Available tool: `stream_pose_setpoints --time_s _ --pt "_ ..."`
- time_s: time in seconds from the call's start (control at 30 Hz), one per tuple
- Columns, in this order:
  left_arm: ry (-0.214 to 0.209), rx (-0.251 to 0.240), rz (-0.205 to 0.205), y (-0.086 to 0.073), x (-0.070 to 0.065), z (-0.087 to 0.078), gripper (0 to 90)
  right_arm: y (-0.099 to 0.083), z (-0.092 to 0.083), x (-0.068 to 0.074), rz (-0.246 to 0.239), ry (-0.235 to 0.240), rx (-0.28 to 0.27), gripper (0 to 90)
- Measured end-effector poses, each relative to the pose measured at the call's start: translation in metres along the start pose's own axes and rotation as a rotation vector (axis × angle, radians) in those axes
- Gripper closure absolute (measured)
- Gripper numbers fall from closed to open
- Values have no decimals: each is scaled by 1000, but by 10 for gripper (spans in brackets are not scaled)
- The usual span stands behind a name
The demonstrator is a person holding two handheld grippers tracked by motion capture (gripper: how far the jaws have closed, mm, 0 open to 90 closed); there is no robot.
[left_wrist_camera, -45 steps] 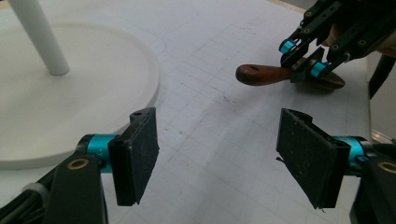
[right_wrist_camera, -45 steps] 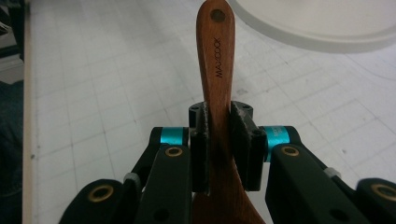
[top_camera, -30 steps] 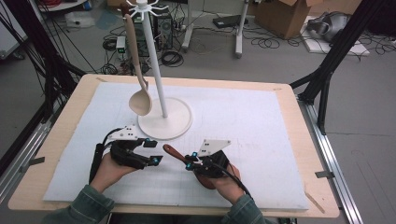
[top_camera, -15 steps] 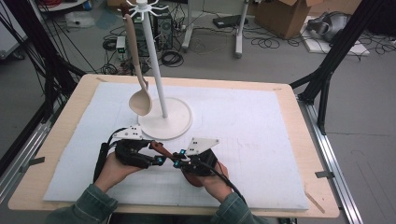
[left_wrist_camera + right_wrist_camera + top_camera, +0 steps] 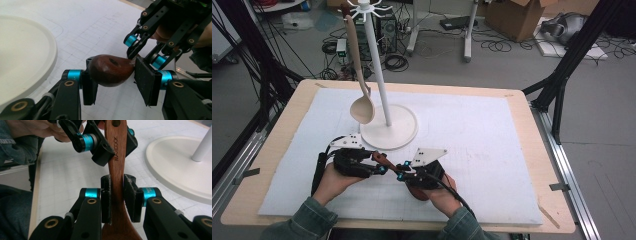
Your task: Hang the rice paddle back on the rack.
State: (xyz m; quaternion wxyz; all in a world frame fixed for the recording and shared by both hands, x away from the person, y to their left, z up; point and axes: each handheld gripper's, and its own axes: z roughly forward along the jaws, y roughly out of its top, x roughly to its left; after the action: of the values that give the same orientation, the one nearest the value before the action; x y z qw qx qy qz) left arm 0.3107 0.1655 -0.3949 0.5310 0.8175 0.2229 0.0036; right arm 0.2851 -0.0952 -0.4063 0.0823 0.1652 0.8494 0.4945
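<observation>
A wooden table [image 5: 532,165] carries a white gridded mat [image 5: 492,150], and behind it the grey floor is strewn with black cables, with a cardboard box at the far right. On the mat stands one white rack [image 5: 379,80] – a thin pole on a round base with hooks at its top – and one pale wooden ladle [image 5: 360,102] hangs from a hook, its bowl just above the base. There are two spoons in all: that ladle, and one dark brown wooden spoon [image 5: 117,162] held low over the mat's near side, between the two hands and just in front of the rack's base. The right gripper [image 5: 117,197] is clamped on the spoon's handle, both pads pressed flat against its sides. The left gripper [image 5: 113,80] has just been closing around the rounded handle end with the hanging hole – one pad touches the wood, the other stands at its tip with what looks like a sliver of gap, so a firm grip cannot be told. In the high view the two grippers meet nose to nose, left [image 5: 379,169] and right [image 5: 401,176].
</observation>
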Motion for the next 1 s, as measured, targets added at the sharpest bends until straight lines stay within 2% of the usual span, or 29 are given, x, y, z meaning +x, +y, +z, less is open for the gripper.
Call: stream_pose_setpoints --time_s 0.3,0.5,0.63,0.9,1.0 --pt "-29 -7 25 6 -4 -1 578 -3 -1 -9 33 90 32 711" --pt "-35 -2 26 7 -5 -2 583 -4 0 -12 42 109 27 742" --pt "-30 -3 25 9 -5 -1 579 -3 -1 -9 29 76 21 753" --pt "-29 -14 31 17 -9 -4 570 4 2 -1 19 7 -24 756" --pt "-32 -16 31 19 -9 -5 582 7 3 1 25 3 -37 755"
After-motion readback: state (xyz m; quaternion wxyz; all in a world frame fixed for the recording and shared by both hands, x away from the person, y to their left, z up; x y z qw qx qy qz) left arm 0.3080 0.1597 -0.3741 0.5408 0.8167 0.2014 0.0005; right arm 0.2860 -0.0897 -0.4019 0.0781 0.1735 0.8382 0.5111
